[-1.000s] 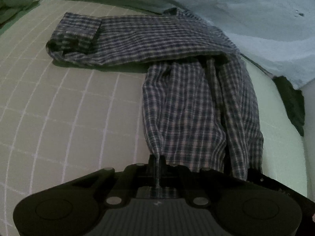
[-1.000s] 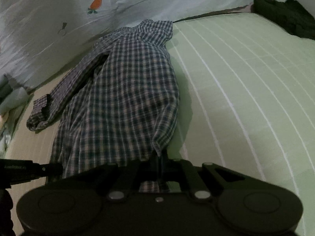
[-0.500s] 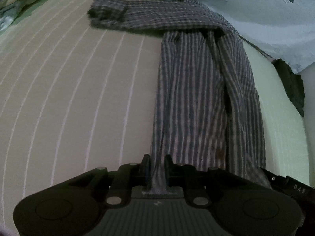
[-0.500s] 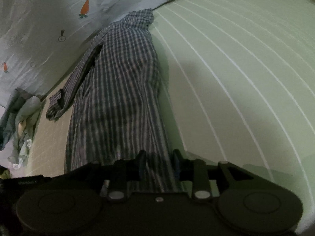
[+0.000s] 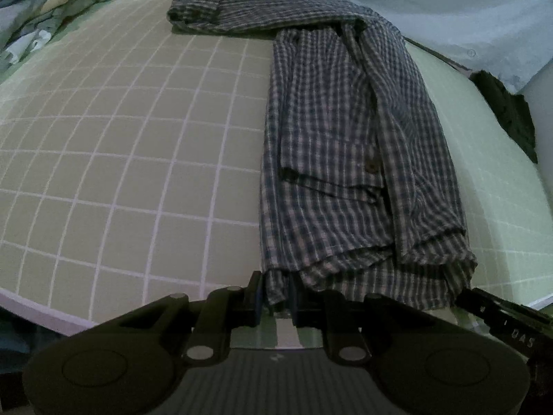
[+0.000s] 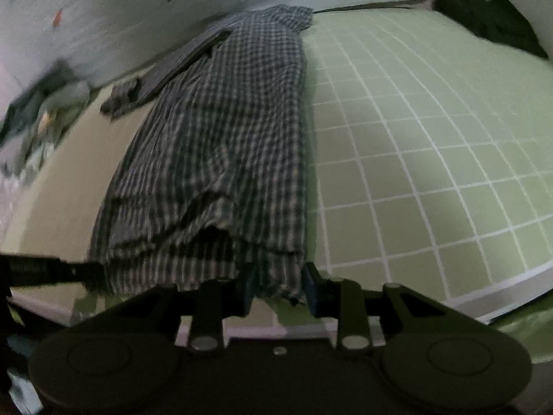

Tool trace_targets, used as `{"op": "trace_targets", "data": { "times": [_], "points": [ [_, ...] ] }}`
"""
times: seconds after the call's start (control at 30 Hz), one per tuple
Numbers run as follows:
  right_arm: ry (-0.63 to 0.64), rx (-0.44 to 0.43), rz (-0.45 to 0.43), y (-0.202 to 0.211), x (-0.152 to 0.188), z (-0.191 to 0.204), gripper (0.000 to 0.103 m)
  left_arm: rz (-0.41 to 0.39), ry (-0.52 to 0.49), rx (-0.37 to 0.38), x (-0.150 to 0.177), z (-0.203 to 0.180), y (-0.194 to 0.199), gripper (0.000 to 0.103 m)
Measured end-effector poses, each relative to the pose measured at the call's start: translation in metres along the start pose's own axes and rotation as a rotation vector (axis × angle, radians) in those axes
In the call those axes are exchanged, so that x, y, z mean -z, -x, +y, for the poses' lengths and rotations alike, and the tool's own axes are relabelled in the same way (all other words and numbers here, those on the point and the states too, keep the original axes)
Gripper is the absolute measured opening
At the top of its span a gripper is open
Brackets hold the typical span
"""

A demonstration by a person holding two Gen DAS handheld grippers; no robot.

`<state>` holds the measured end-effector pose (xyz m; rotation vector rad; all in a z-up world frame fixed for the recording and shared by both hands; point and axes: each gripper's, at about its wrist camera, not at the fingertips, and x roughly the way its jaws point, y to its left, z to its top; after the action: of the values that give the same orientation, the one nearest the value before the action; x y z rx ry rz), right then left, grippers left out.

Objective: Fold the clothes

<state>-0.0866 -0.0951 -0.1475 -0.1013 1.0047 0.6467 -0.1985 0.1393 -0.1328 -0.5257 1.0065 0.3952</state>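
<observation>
We've got the shirt lying stretched out ahead of both tools on the bed. Left tool and right tool sit slightly parted, hem corners loose between them.

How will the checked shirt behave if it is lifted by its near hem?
The shirt is probably floppy: its layers wrinkle and sag flat on the mat. It looks thin, so likely light. The loose sleeve would probably trail behind.
</observation>
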Motion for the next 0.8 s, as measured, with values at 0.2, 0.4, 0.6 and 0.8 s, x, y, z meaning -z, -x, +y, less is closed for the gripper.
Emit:
{"op": "trace_targets", "data": {
  "times": [0.2,0.4,0.6,0.8],
  "points": [
    [-0.009,0.07,-0.15,0.02,-0.013,0.004,0.033,-0.026,0.04,0.032,-0.013,-0.002,0.003,0.027],
    [0.001,0.066,-0.13,-0.008,-0.032,0.02,0.033,-0.012,0.073,0.036,-0.023,-0.006,-0.013,0.022],
    [0.116,0.043,-0.046,-0.027,-0.017,0.044,0.031,-0.032,-0.005,0.027,-0.013,-0.01,-0.008,0.002],
    [0.199,0.061,-0.033,-0.016,0.002,0.049,0.031,-0.008,0.011,0.017,0.003,0.007,0.002,0.002]
  ]
}}
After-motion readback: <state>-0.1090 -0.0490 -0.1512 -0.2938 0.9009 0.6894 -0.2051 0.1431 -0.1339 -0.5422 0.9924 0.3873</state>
